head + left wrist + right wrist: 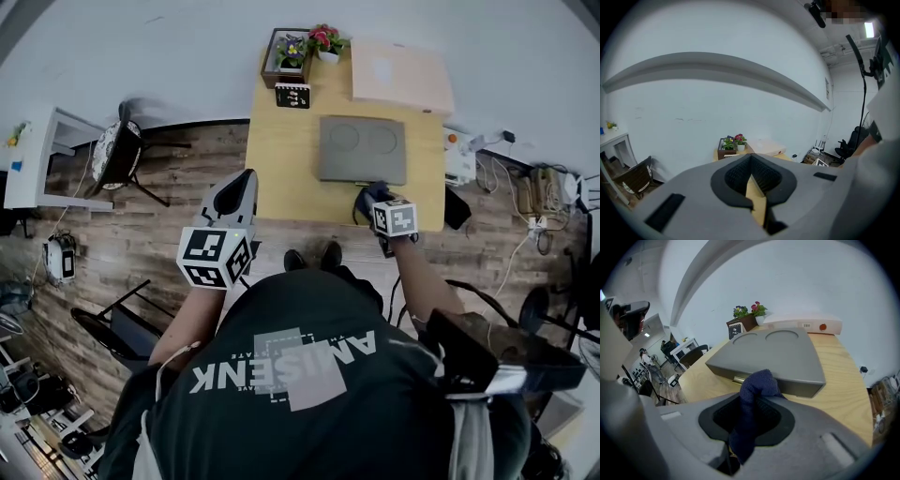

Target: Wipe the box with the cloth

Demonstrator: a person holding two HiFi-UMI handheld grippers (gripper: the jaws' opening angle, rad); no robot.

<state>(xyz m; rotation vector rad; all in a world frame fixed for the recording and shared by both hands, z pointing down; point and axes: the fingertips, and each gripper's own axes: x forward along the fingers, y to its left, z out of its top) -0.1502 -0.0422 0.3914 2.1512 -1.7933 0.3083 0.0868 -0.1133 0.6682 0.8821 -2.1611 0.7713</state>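
Right gripper view: the right hand-held gripper [751, 414] pinches the dark blue cloth [758, 383], with the grey box [773, 355] just ahead on the desk [843, 380]. The left hand-held gripper [752, 183] is narrowed to a slit.

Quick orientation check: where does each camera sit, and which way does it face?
Head view: on the head, facing steeply down at the table; shows torso, both arms, left gripper, right gripper.
Left gripper view: on the left gripper, facing the flowers and wall; jaws shut, empty.
Right gripper view: on the right gripper, facing the grey box; jaws clamp the cloth.
Shared: all three show the flowers.
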